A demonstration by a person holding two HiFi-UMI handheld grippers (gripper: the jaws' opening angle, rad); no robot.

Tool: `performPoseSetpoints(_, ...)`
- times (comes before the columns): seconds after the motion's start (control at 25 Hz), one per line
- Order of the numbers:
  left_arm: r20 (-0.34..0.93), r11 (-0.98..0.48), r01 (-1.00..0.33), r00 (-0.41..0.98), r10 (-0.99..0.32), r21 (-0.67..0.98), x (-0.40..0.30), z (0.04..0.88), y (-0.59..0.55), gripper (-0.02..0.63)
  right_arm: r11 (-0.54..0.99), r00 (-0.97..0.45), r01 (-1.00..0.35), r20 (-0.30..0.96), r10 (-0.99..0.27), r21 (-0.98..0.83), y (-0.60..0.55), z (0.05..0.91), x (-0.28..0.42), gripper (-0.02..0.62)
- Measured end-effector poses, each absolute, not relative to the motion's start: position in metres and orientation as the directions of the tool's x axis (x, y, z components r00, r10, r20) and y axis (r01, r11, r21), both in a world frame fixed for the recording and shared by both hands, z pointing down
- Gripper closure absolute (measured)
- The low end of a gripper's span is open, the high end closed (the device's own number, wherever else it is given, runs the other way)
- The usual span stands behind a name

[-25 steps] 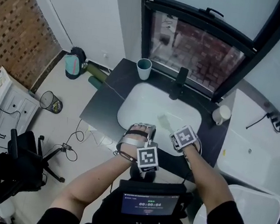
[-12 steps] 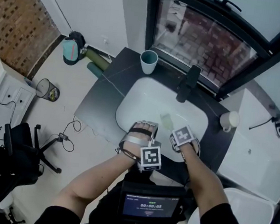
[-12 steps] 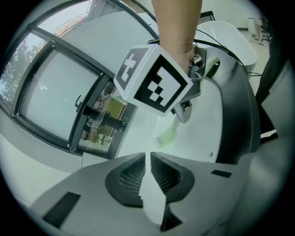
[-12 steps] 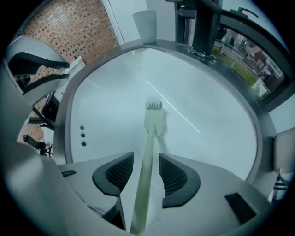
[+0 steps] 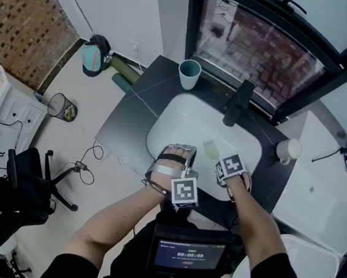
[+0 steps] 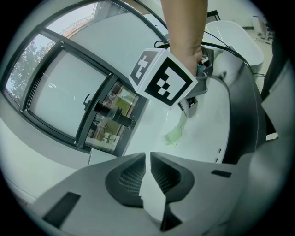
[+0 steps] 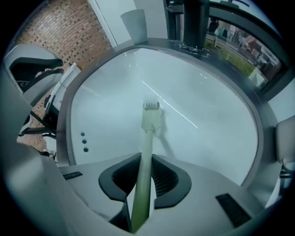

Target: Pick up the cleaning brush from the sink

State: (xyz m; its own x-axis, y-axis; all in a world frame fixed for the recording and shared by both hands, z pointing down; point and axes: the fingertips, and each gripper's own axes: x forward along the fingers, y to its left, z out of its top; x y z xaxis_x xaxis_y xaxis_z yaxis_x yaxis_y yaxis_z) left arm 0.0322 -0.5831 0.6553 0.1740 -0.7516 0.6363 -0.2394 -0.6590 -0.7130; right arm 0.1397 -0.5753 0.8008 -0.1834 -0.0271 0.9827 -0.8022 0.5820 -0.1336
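A pale green cleaning brush [image 5: 210, 148] lies in the white sink [image 5: 175, 123], bristle head [image 7: 151, 110] pointing toward the faucet. My right gripper [image 5: 222, 165] points steeply down over the handle end. Its jaws are closing, and the handle [image 7: 145, 156] runs between the pads, which press on it. My left gripper [image 5: 181, 150] hovers over the sink's near left part, jaws together and nothing between them [image 6: 148, 159]. In the left gripper view the brush [image 6: 176, 134] hangs out below the right gripper's marker cube [image 6: 163, 80].
A black faucet [image 5: 238, 102] stands at the sink's far rim under the window. A grey-green cup [image 5: 189, 74] sits on the dark counter [image 5: 129, 124] at the back left, a white mug [image 5: 288, 150] at the right. A bathtub [image 5: 322, 194] lies to the right.
Both grippers have sunk lower into the basin. The right gripper has come down over the brush's handle end; the brush lies where it was.
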Motion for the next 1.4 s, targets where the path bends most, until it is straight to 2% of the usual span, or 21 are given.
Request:
performPoseSetpoints(0.24,0.584,-0.608,-0.188,0.173,-0.793,-0.771,0.038,0.602,-0.544,0.560,0.582,-0.278,-0.792,0.957,-0.077,-0.183,-0.547,0.749,0.134,0.540)
performPoseSetpoints(0.48,0.557,-0.586,-0.156,0.192,-0.808,-0.796,0.028,0.543,-0.477,0.561,0.557,-0.288,-0.814,0.948,-0.139,-0.165,-0.489,0.689,0.141,0.540)
performPoseSetpoints(0.68,0.515,-0.559,-0.154,0.252,-0.819,-0.815,-0.012,0.517,-0.401,0.566,0.507,-0.299,-0.851,0.921,-0.249,-0.139,-0.413,0.648,0.106,0.540)
performPoseSetpoints(0.88,0.461,-0.532,-0.076,0.404,-0.790,-0.843,-0.032,0.488,-0.294,0.579,0.408,-0.306,-0.903,0.868,-0.391,-0.135,-0.317,0.602,0.076,0.540)
performPoseSetpoints(1.0,0.457,-0.526,-0.039,0.445,-0.770,-0.849,-0.042,0.469,-0.251,0.580,0.357,-0.314,-0.923,0.821,-0.476,-0.146,-0.271,0.560,0.062,0.540)
performPoseSetpoints(1.24,0.451,-0.512,-0.006,0.466,-0.761,-0.859,-0.026,0.455,-0.146,0.586,0.307,-0.301,-0.943,0.721,-0.624,-0.128,-0.154,0.503,0.076,0.540)
performPoseSetpoints(1.4,0.439,-0.510,-0.033,0.464,-0.770,-0.860,0.006,0.430,-0.098,0.588,0.308,-0.291,-0.948,0.632,-0.718,-0.087,-0.101,0.454,0.107,0.540)
